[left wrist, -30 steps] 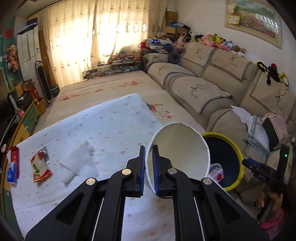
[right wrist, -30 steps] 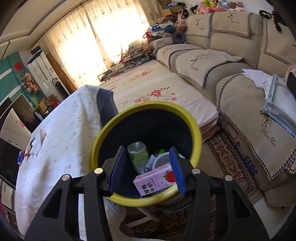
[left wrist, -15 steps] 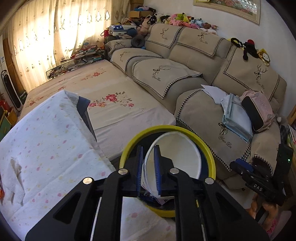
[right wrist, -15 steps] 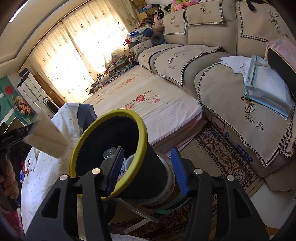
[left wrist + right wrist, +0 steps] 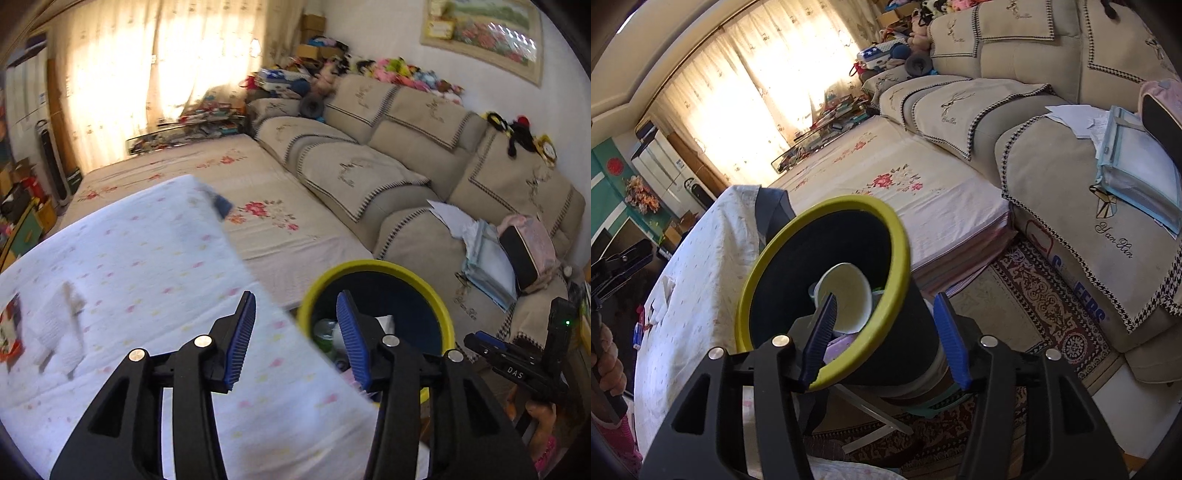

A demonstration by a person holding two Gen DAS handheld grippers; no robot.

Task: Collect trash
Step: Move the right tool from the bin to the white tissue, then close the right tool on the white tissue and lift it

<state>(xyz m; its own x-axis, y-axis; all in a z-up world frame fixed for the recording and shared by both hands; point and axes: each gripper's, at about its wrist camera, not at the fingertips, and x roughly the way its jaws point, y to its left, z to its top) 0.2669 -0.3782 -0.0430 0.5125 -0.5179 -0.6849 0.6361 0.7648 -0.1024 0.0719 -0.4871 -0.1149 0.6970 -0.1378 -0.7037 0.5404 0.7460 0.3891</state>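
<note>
Left gripper [image 5: 295, 332] — jaws spread wide, nothing between the blue pads; it hangs over the near edge of the worktop [image 5: 155, 258], which is covered in a white cloth with small coloured dots.

Right gripper [image 5: 886, 332] — jaws apart, straddling the near wall of the bin [image 5: 879, 236]: the left pad sits inside the yellow rim, the right pad outside the black wall. Whether the pads touch the wall cannot be told.

Bin — black body, yellow rim, tilted toward the worktop in the right wrist view; just beside the worktop's edge, between it and the sofa [image 5: 369, 166].

Contents of bin: white paper cup [image 5: 846, 299], lying on its side with its mouth facing out; a green can [image 5: 323, 332]; a pale pink carton [image 5: 838, 345] beneath the cup, mostly hidden.

On the worktop, well apart from the bin: crumpled white tissue [image 5: 61, 325] and, at the far left edge, a red-and-white snack wrapper [image 5: 9, 334], blurred.

Surroundings: a low bed [image 5: 258, 206] with a floral sheet between worktop and sofa; patterned rug [image 5: 1034, 295] on the floor; papers and a pink bag [image 5: 528, 247] on the sofa seat.
</note>
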